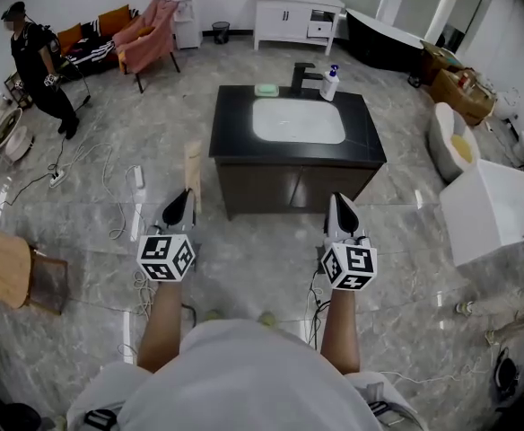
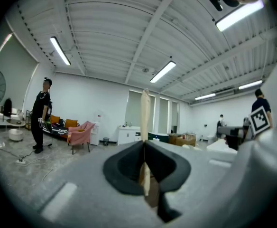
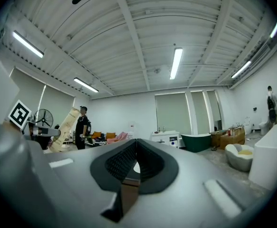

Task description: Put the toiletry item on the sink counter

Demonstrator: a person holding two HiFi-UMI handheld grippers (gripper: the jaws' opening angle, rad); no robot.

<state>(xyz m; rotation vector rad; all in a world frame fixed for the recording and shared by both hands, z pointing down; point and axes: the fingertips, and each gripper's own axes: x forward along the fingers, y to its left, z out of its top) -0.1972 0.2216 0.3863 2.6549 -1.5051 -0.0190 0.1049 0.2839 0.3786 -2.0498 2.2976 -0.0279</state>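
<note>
In the head view a black sink counter with a white basin stands ahead on the floor. On its back edge are a green soap dish, a black tap and a white pump bottle. My left gripper is shut on a flat beige tube that sticks up past the jaws, short of the counter's left front corner. The tube also shows at the left of the right gripper view. My right gripper is shut and holds nothing, short of the counter's right front.
A person in black stands at the far left near a pink armchair. Cables trail over the floor at the left. A wooden stool is near left. A white square tub and a cream bowl stand right.
</note>
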